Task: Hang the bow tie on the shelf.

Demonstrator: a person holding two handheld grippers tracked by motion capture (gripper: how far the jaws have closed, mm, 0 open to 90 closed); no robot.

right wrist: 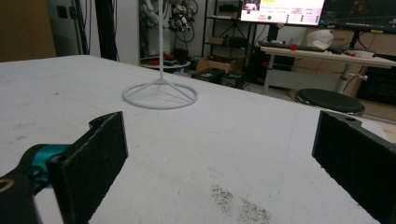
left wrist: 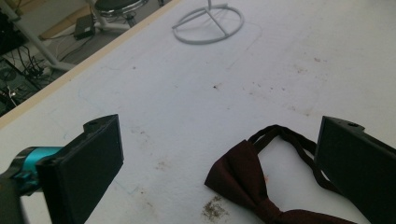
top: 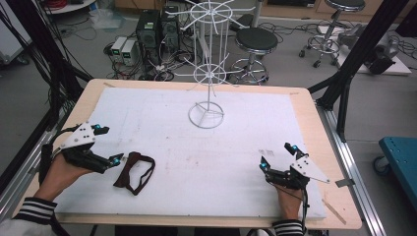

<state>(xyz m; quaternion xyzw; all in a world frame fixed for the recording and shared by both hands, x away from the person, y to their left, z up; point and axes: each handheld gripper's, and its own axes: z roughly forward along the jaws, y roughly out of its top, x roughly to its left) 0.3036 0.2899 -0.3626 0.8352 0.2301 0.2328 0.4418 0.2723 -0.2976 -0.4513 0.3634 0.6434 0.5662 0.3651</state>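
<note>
A dark maroon bow tie [top: 134, 172] with a thin strap loop lies on the white mat [top: 246, 128] at the front left. My left gripper [top: 109, 144] stands open just left of it, one jaw tip close to the tie's left end. In the left gripper view the bow tie [left wrist: 250, 179] lies low between the wide-apart jaws of the left gripper [left wrist: 219, 140], nearer the right jaw, and nothing is held. My right gripper [top: 277, 156] rests open at the front right, far from the tie. The right gripper [right wrist: 219, 126] faces bare mat with nothing between its jaws.
A white wire display stand [top: 207, 73] rises from a ring base [top: 206, 116] at the mat's back centre; the ring base [left wrist: 208, 25] [right wrist: 160, 95] lies ahead of both grippers. Stools [top: 255, 42], computers and black frame posts [top: 361, 44] stand beyond the table.
</note>
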